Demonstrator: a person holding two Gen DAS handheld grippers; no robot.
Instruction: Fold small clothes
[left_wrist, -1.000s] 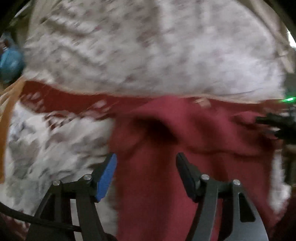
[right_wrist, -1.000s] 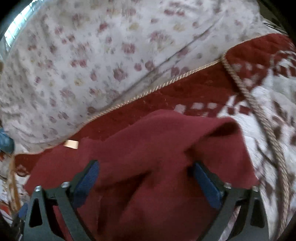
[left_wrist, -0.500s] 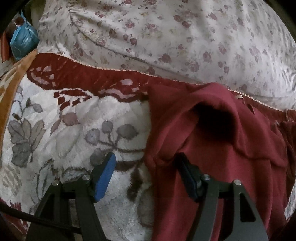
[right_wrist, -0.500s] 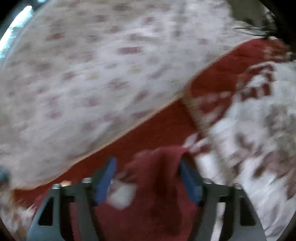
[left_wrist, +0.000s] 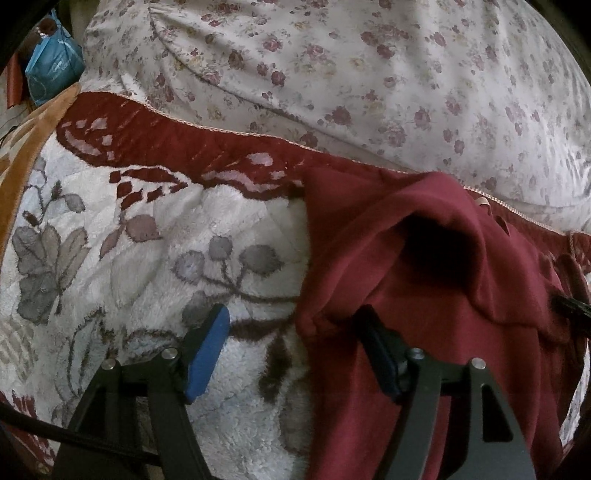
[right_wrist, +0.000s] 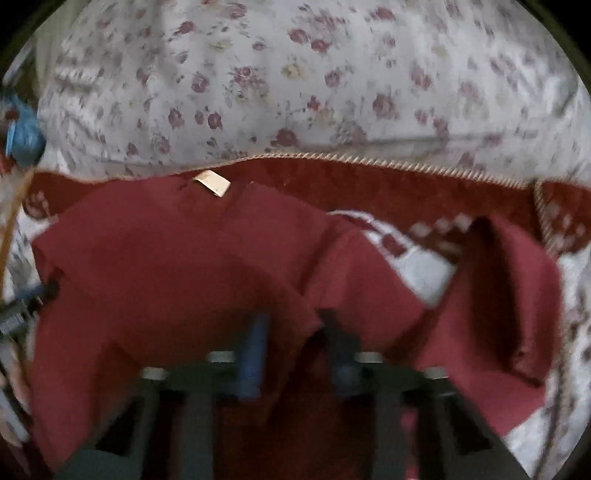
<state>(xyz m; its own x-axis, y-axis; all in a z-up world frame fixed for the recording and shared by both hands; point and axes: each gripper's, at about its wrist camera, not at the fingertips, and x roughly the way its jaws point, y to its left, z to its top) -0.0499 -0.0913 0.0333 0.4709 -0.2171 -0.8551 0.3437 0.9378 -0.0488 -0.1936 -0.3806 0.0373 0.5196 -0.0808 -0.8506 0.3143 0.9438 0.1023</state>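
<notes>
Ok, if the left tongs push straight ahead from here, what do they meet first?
Probably the left edge of the dark red garment, bunched between the open left tongs. The fleece blanket lies underneath and the floral bedding beyond; depth is unclear.

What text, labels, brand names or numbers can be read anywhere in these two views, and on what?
Nothing can be read in either view.
Blue packet, far left edge: faint pale print on it, too small and blurred to read.
Tan tag on the maroon garment: looks blank; the frame is motion-blurred, so any print is illegible.
Floral sheet and plush blanket: patterns only, no lettering.
</notes>
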